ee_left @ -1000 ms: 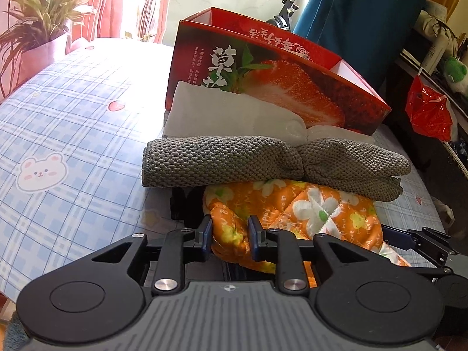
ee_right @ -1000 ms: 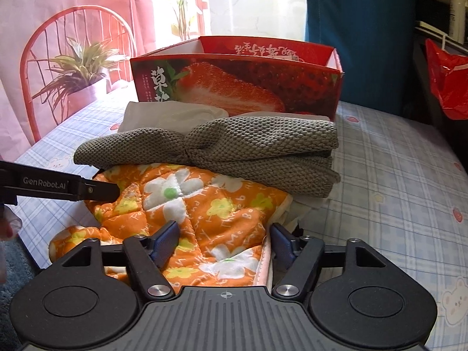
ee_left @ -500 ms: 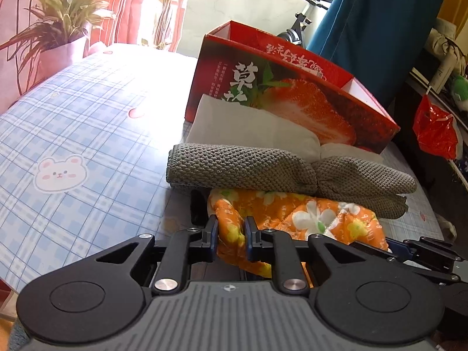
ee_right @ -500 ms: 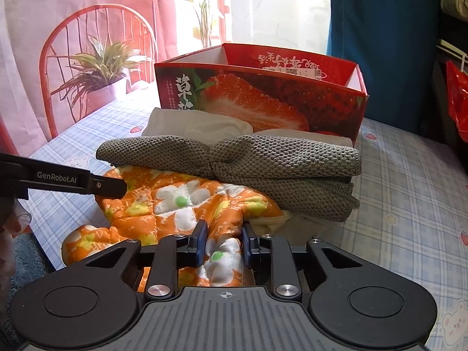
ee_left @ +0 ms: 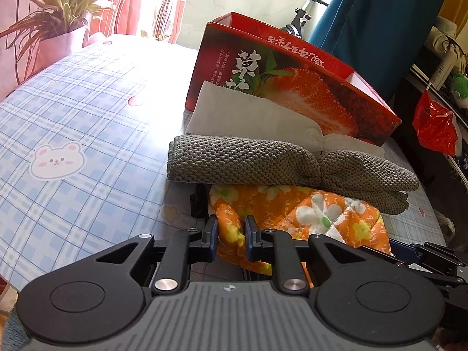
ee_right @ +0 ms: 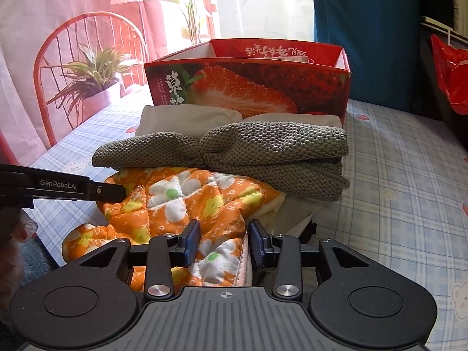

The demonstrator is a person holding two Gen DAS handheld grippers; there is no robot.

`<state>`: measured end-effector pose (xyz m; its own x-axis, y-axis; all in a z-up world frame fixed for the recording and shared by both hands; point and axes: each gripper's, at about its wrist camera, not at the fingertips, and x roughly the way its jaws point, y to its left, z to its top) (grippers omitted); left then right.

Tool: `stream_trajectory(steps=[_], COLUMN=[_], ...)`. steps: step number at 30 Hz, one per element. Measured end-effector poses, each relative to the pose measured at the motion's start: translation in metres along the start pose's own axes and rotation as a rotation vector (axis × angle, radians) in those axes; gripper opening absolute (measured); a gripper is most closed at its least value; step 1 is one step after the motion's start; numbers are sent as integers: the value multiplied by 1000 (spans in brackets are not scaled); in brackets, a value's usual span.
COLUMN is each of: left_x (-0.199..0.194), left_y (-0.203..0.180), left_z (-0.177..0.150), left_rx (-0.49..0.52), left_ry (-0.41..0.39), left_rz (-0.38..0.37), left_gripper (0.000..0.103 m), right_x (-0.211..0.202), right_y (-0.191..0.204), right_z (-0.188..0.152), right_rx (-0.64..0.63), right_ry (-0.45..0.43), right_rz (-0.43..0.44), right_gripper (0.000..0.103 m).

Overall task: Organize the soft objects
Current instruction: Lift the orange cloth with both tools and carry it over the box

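1. Left hand-held gripper (ee_left: 231,238) is clamped on the orange floral cloth (ee_right: 187,201) at the bench (ee_left: 87,122) edge.
2. Right hand-held gripper (ee_right: 224,242) has just been opening, pads slack around the cloth (regripping, I'd guess).
3. Next: re-pinch, then fold toward the strawberry box (ee_right: 248,90).

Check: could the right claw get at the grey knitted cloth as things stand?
Probably not directly: the right claw straddles the orange floral cloth, which it must leave first; the grey knitted cloth lies uncovered beyond.
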<state>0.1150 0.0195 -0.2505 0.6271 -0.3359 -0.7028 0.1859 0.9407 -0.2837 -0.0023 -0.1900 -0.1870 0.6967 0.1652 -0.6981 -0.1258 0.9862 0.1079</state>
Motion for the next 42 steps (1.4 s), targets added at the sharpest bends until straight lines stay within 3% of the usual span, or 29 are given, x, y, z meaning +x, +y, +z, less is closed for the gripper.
stream_trajectory(steps=[2,7,16,23,29,35,42], left_x=[-1,-14,-60,-77,-55,-11,45], left_y=[-1,-6,-21,-38,-49,-49,-50], left_z=[0,2,37,86,135,184,228], left_rx=[7,33,78,143,201,182,136], left_ry=[-5,-37,-162,-260,-278,-260,-240], left_rz=[2,-10,-76,-87,-77,-79,-42], left_gripper=[19,17,16,16,16,16,16], right_x=[0,-9,-54,-59,-41,0,64], right_y=[-1,1,7,-5,-18,-40,-56], right_z=[0,6,52,99,146,195,231], right_rx=[4,-14,-99,-112,-141,-156,-111], right_ry=[-1,-27,-177,-212,-238,-230,-207], right_rz=[4,23,44,86,86,61,-2], right_gripper=[33,16,14,14,14,14,14])
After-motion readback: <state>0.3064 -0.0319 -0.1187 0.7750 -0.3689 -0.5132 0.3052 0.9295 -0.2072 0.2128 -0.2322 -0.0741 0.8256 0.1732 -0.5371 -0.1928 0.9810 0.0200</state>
